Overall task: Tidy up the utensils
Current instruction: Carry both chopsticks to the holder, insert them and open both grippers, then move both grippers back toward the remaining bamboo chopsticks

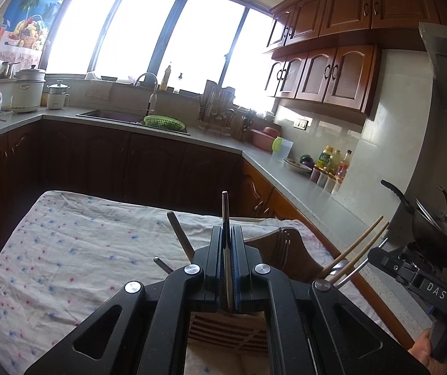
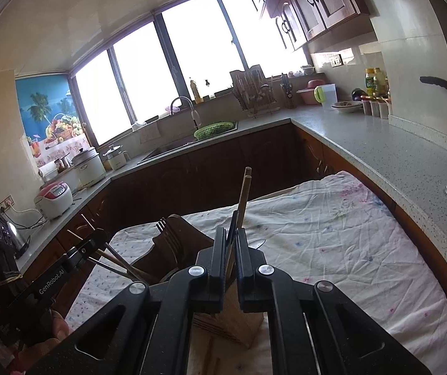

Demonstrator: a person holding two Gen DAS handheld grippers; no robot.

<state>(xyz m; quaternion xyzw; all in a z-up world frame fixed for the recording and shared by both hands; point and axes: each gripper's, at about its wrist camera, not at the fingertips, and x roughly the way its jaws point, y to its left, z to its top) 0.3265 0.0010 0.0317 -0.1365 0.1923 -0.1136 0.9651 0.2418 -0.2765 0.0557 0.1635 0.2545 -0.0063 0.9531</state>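
Observation:
My left gripper (image 1: 227,234) is shut on a metal utensil handle (image 1: 225,206) that stands upright between its pads. My right gripper (image 2: 231,237) is shut on a pair of wooden chopsticks (image 2: 244,193) that point up and away. A brown wooden utensil holder (image 1: 281,250) sits on the floral cloth; it also shows in the right wrist view (image 2: 176,243) with a fork (image 2: 161,225) in it. Two more metal handles (image 1: 178,234) lean to the left of my left gripper. A slatted wooden box (image 2: 226,322) lies under the right gripper.
The table is covered by a white floral cloth (image 1: 67,250). A grey counter (image 2: 379,143) runs along the right with bottles (image 1: 333,162), a bowl and a dark wok (image 1: 426,218). The sink with a green basket (image 1: 164,122) is at the back.

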